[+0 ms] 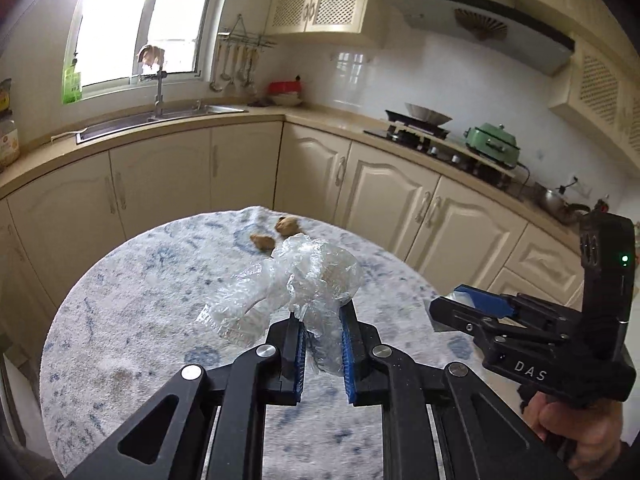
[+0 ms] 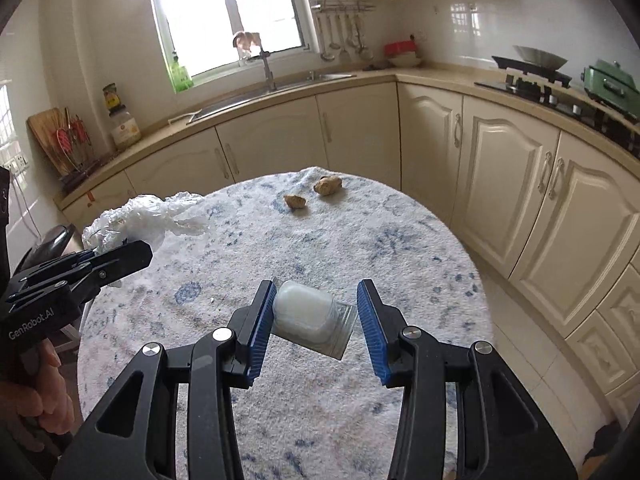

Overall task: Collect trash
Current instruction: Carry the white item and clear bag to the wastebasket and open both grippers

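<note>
My left gripper (image 1: 321, 316) is shut on a crumpled clear plastic bag (image 1: 304, 276) and holds it above the round table (image 1: 140, 300); the bag also shows in the right wrist view (image 2: 144, 220). My right gripper (image 2: 316, 300) is open around a clear plastic blister package (image 2: 310, 318); the package touches the left finger and stands apart from the right one. Two brown lumps (image 2: 296, 202) (image 2: 328, 185) lie on the far side of the table. The right gripper shows at the right of the left wrist view (image 1: 472, 304).
The table carries a white cloth with blue flecks (image 2: 280, 248). Cream kitchen cabinets (image 2: 500, 152) curve behind it, with a sink (image 2: 256, 92) under the window and a stove (image 2: 532, 76) and a green cooker (image 2: 610, 80) at the right.
</note>
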`<state>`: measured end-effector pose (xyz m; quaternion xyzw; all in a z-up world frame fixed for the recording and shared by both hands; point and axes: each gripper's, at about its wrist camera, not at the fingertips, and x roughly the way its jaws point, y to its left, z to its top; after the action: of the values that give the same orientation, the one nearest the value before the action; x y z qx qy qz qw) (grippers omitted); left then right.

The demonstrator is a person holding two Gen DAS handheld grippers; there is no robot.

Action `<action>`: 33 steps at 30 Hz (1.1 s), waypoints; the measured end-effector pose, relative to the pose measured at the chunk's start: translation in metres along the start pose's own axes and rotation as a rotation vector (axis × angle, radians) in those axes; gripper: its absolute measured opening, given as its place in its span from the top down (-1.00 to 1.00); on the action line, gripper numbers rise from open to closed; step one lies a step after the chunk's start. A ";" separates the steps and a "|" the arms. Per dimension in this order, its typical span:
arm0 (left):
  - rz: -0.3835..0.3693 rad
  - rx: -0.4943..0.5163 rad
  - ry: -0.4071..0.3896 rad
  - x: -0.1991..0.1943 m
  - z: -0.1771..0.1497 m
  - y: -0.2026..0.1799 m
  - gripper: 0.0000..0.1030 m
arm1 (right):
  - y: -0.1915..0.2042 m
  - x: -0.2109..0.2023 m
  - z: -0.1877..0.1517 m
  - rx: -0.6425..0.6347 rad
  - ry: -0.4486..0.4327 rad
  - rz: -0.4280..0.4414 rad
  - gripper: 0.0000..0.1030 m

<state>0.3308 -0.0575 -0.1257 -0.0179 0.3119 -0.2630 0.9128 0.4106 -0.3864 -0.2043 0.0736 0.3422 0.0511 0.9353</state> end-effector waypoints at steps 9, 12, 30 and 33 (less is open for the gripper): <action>-0.130 0.087 -0.017 -0.029 -0.012 -0.075 0.78 | -0.047 -0.071 -0.008 0.056 -0.086 -0.077 0.17; -0.171 0.119 0.005 -0.020 -0.012 -0.098 0.78 | -0.069 -0.088 -0.016 0.083 -0.095 -0.113 0.18; -0.372 0.281 0.187 0.096 -0.018 -0.257 0.78 | -0.221 -0.140 -0.092 0.312 -0.045 -0.364 0.17; -0.375 0.291 0.228 0.127 -0.017 -0.273 0.78 | -0.242 -0.137 -0.105 0.349 -0.021 -0.381 0.17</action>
<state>0.2776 -0.3526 -0.1574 0.0858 0.3630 -0.4699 0.8000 0.2493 -0.6338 -0.2393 0.1688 0.3436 -0.1868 0.9047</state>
